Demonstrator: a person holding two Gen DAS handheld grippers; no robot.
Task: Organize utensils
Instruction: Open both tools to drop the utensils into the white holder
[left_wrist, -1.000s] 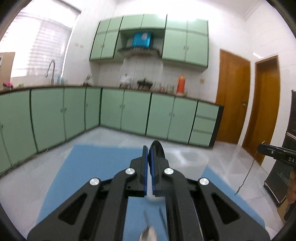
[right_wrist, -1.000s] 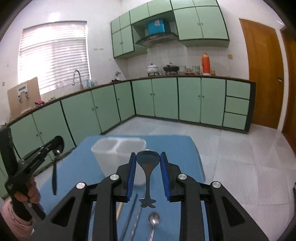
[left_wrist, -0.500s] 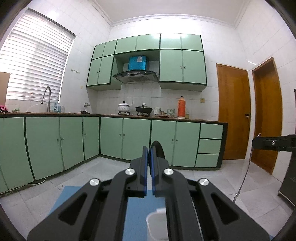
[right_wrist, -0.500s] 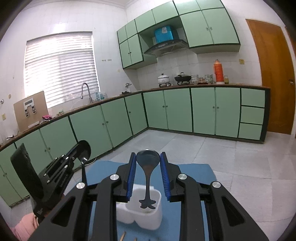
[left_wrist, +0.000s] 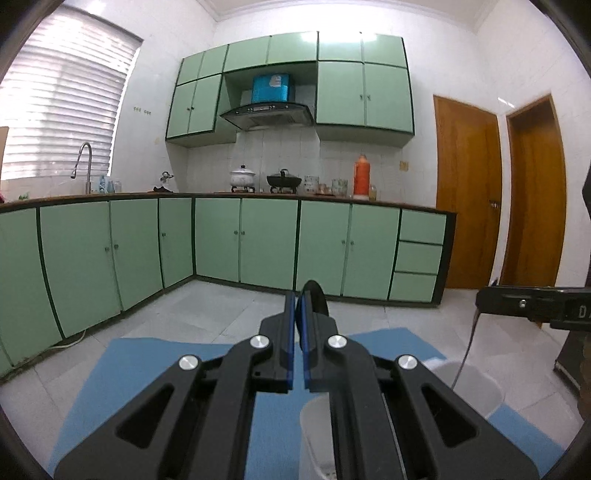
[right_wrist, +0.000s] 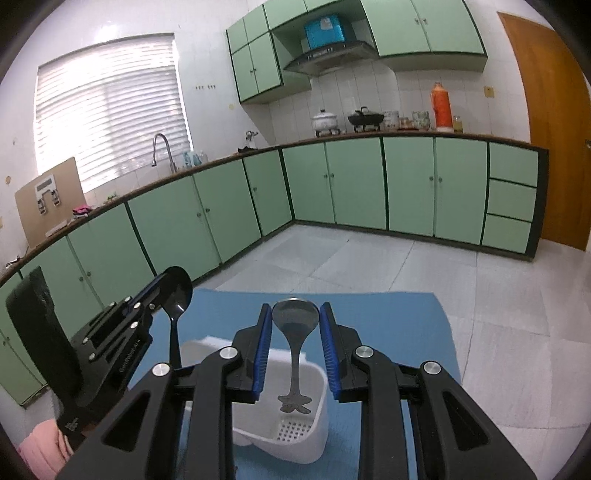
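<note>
Covering tiled floor (right_wrist: 424, 266): blue mat (right_wrist: 388, 317) | green cabinets (left_wrist: 266, 243) | left hand-held gripper (left_wrist: 298, 306) clamps black spoon (right_wrist: 177, 295) | right hand-held gripper (right_wrist: 295, 321) clamps steel spoon (right_wrist: 295, 321)

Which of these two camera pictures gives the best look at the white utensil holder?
The right wrist view: the white utensil holder sits below the right tool, showing its open top, rim and perforated bottom. The left wrist view catches only parts of its rim, mostly hidden behind the left tool.
</note>
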